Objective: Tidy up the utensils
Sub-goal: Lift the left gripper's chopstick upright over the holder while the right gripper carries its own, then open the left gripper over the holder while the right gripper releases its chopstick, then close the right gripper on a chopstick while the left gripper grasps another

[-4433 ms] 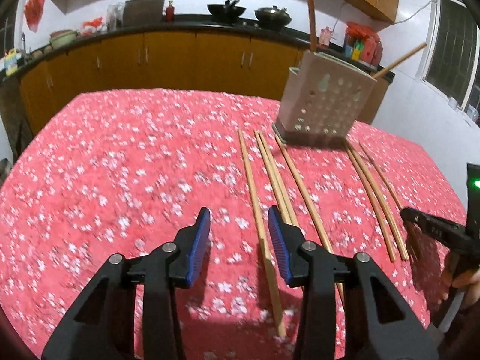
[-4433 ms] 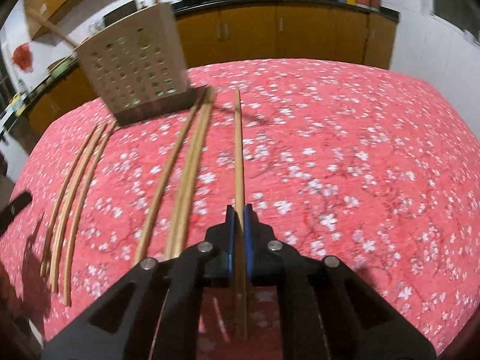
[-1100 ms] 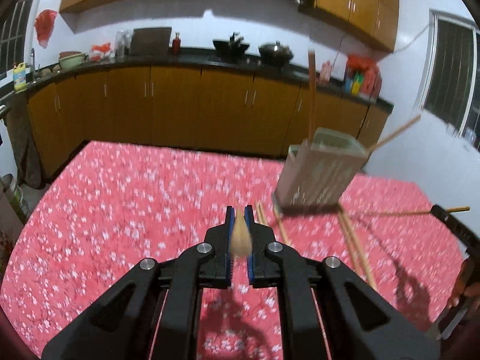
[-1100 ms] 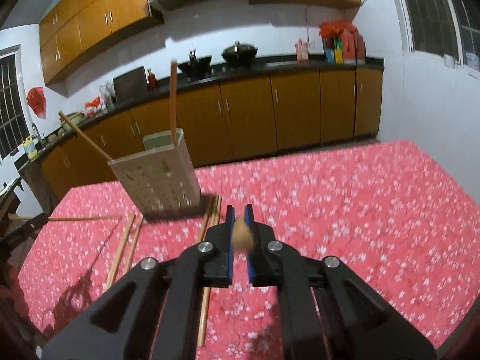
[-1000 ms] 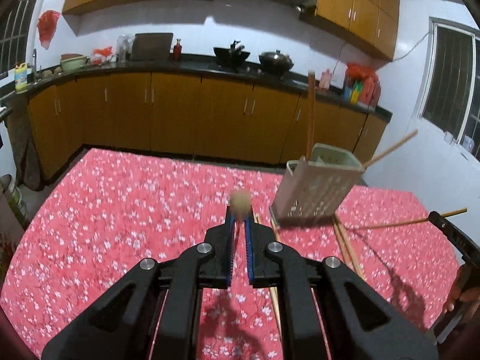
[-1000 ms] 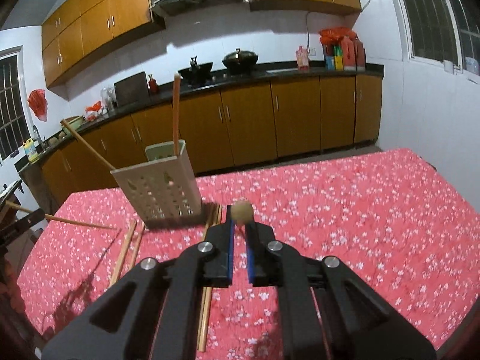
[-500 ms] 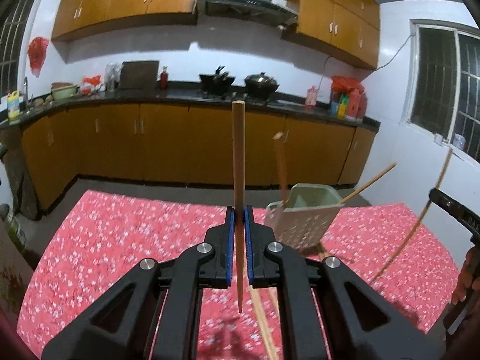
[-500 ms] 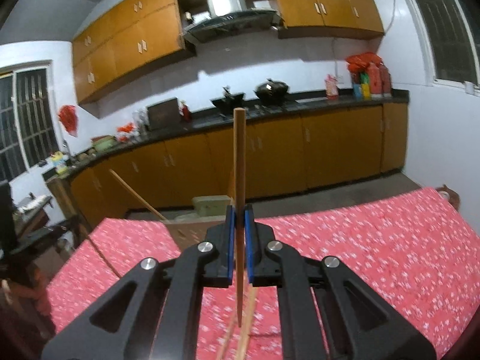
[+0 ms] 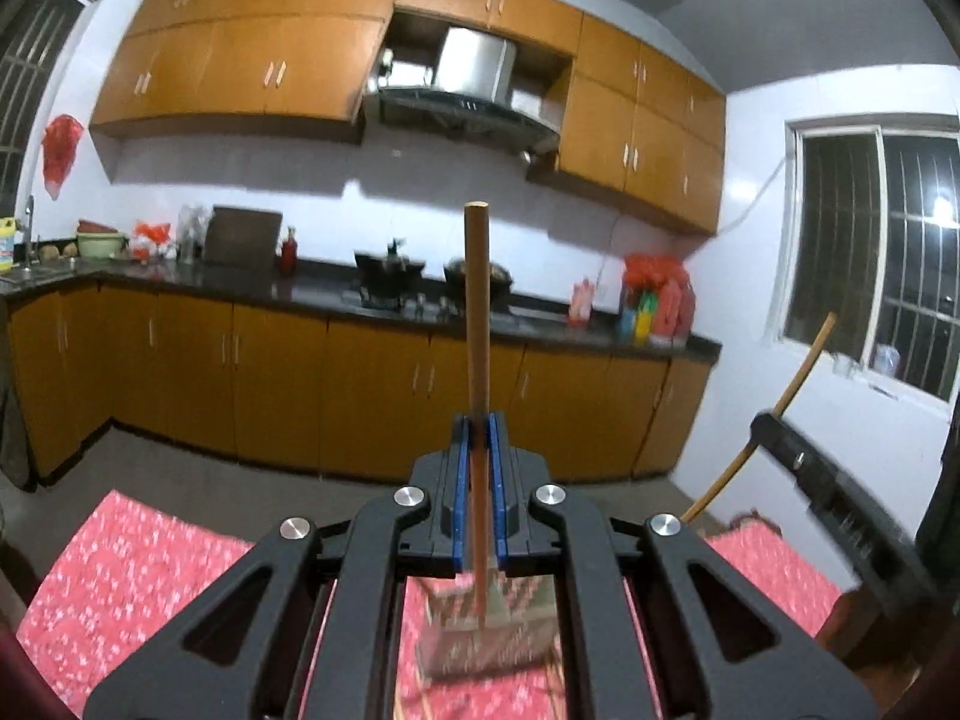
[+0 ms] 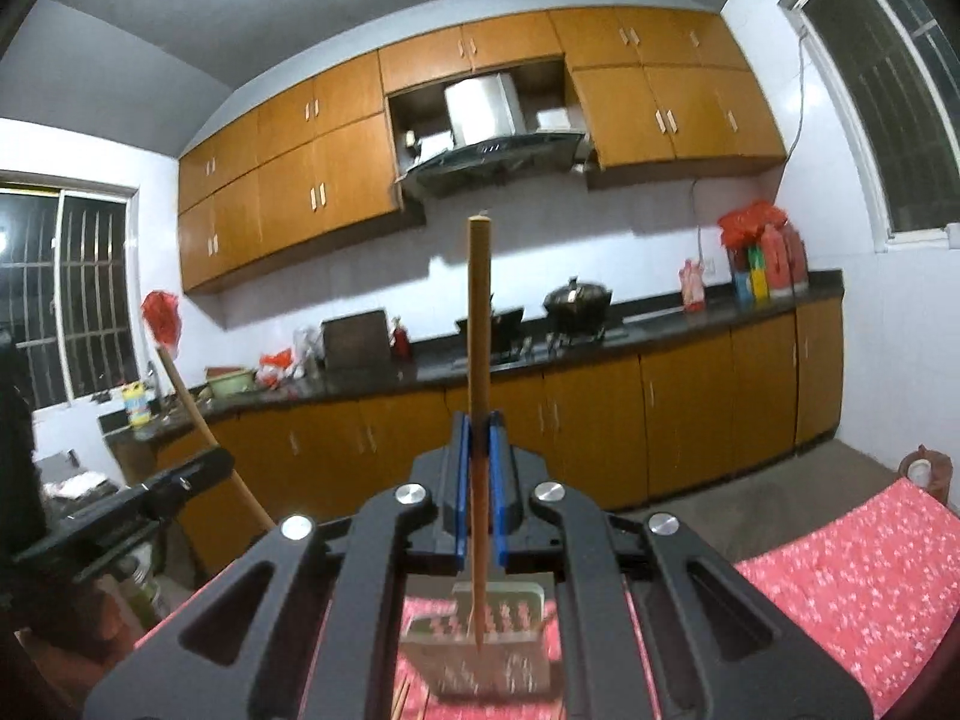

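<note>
A long wooden chopstick [image 9: 477, 312] is pinched upright by each gripper [image 9: 478, 468] above the perforated grey holder [image 10: 489, 642], not yet inserted.

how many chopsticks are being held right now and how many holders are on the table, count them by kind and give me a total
Chopsticks held upright: 2, the left chopstick and the right chopstick
Perforated holder on the table: 1
Total: 3

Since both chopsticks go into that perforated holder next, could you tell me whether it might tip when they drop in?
Possibly. The holder looks like thin, perforated plastic, so probably light. It stands tall on a soft cloth, so a sideways knock may tilt it. The chopstick looks slim and stiff; lowered straight, it should barely disturb it.
</note>
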Available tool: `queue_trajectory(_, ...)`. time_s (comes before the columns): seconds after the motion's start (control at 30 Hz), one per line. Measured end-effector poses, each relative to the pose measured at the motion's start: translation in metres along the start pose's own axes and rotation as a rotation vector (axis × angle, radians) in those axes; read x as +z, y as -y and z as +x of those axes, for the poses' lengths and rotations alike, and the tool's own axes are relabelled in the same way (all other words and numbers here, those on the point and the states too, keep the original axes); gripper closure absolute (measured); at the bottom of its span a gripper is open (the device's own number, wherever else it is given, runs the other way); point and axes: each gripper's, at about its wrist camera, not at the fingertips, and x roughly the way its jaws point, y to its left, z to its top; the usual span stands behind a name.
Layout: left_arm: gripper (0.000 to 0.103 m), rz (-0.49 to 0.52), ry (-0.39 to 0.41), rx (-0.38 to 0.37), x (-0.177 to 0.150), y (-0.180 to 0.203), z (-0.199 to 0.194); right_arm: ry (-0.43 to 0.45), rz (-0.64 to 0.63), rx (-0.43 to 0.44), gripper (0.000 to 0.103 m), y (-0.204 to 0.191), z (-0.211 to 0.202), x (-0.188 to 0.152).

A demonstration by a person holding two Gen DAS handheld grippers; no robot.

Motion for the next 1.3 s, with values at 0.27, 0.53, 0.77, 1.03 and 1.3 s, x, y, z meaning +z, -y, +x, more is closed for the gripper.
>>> queue_trajectory(0.27, 0.096, -0.008, 0.014, 0.042, -0.023, 0.000, 0.044, -0.036, 0.020, -0.057, 0.095, 0.009, 0.051, -0.027)
queue_trajectory(0.53, 0.096, -0.012, -0.089, 0.029, -0.052, -0.003, 0.065, -0.132, 0.022, -0.041, 0.092, 0.006, 0.069, -0.054)
queue_trajectory(0.77, 0.066, -0.018, -0.068, 0.042, -0.042, -0.009, 0.048, -0.110, 0.014, -0.030, 0.074, 0.001, 0.051, -0.045)
queue_trajectory(1.03, 0.066, -0.024, -0.029, 0.063, -0.025, -0.015, 0.011, -0.057, -0.002, -0.022, 0.069, -0.001, -0.001, -0.024)
queue_trajectory(1.3, 0.065, 0.001, -0.066, 0.133, -0.052, -0.037, -0.036, -0.205, -0.003, -0.088, 0.067, 0.033, -0.040, -0.073)
